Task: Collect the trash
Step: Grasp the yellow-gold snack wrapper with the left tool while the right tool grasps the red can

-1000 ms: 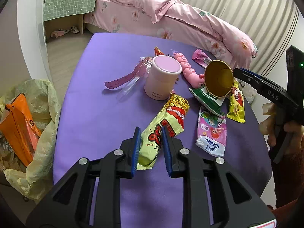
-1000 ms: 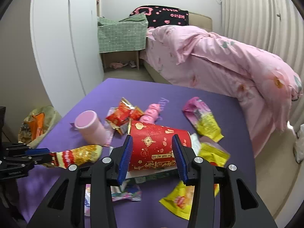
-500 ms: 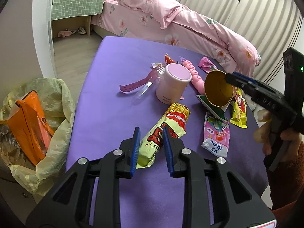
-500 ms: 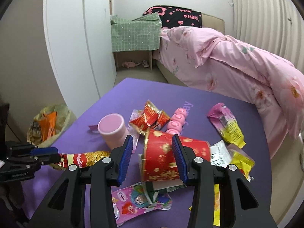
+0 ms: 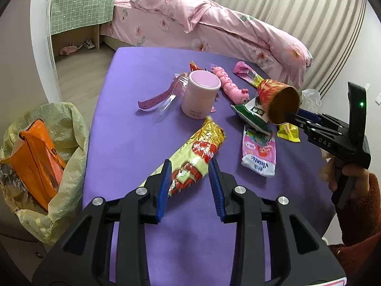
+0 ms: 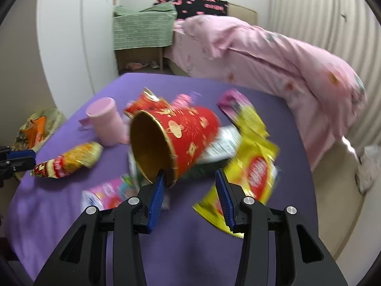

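My left fingers (image 5: 190,186) have just been opening; the gold and red snack wrapper (image 5: 195,157) lies between them on the purple counter (image 5: 123,143), and there's a visible gap on the right side, so it's released, not clamped. My right fingers (image 6: 189,190) stand spread apart. The red paper cup (image 6: 181,138) is tipped, mouth toward the camera, its rim against the inner face of my left-side pad; from the right wrist view I can't tell if the far pad touches it. In the left wrist view the cup (image 5: 281,100) hangs at the fingertips over the green and white packet (image 5: 250,114). That frame is motion-blurred.

Other trash on the counter: pink Hola packet (image 5: 259,152), yellow packet (image 6: 254,166), pink and yellow wrapper (image 5: 247,74), pink tumbler (image 5: 201,95), pink caterpillar toy (image 5: 228,83). Yellow bin bag (image 5: 47,162) sits on the floor left of the counter, with an orange bag (image 5: 35,152) inside.
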`<move>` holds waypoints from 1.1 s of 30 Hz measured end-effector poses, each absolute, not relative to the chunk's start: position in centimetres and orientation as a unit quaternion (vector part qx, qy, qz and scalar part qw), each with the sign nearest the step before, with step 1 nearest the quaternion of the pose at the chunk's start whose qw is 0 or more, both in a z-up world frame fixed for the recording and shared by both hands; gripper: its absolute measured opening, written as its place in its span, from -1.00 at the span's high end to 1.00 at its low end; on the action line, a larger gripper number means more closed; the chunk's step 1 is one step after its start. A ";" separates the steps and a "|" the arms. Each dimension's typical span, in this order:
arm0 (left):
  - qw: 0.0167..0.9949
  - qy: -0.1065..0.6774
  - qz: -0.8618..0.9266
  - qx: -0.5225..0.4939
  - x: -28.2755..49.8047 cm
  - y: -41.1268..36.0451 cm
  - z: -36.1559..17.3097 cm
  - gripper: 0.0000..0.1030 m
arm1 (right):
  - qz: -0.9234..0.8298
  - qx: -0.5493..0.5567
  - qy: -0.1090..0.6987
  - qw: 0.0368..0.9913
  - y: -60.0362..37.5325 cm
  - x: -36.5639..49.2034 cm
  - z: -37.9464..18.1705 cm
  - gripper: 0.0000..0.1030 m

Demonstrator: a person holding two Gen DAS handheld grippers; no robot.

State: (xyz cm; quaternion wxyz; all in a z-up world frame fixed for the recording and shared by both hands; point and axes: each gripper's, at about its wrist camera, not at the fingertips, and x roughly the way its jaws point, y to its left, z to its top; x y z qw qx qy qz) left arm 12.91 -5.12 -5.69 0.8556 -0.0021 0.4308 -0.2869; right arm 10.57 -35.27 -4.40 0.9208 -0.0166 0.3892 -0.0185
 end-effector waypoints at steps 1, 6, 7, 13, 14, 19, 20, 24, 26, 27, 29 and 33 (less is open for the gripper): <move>0.856 0.430 -0.287 0.002 12.9 -5.3 -5.7 0.39 | -0.025 -0.010 0.389 0.921 -35.9 10.1 -4.6 0.22; 0.857 0.428 -0.285 0.030 13.3 -6.4 -6.1 0.38 | -0.010 0.009 0.364 0.931 -36.7 8.9 -3.9 0.22; 0.856 0.429 -0.286 0.037 13.4 -6.8 -6.2 0.38 | -0.006 0.006 0.360 0.933 -36.5 9.0 -3.7 0.22; 0.850 0.431 -0.298 0.046 13.2 -7.4 -6.4 0.38 | 0.018 0.015 0.338 0.941 -35.9 9.0 -2.1 0.22; 0.850 0.432 -0.298 0.045 13.3 -7.4 -6.5 0.38 | 0.017 0.014 0.334 0.942 -35.8 9.0 -1.9 0.22; 0.846 0.442 -0.296 0.043 13.8 -7.7 -7.3 0.37 | 0.013 -0.009 0.327 0.945 -35.0 10.1 -1.5 0.22; 0.846 0.441 -0.296 0.044 13.8 -7.7 -7.3 0.37 | 0.018 -0.003 0.327 0.945 -35.0 10.2 -1.3 0.22; 0.848 0.436 -0.297 0.044 13.6 -7.5 -7.1 0.37 | 0.032 0.017 0.320 0.947 -34.4 10.1 -0.1 0.22; 0.849 0.435 -0.297 0.038 13.7 -7.4 -7.0 0.37 | 0.031 0.028 0.316 0.948 -34.2 10.2 0.3 0.20; 0.849 0.435 -0.296 0.036 13.7 -7.3 -7.0 0.37 | 0.029 0.034 0.312 0.949 -34.1 10.4 0.4 0.03; 0.851 0.434 -0.295 0.030 13.9 -7.5 -7.0 0.37 | 0.023 0.045 0.308 0.950 -34.1 11.2 0.4 -0.07; 0.853 0.431 -0.292 0.024 13.8 -7.5 -6.9 0.37 | -0.002 0.043 0.346 0.937 -34.4 13.8 -1.8 -0.11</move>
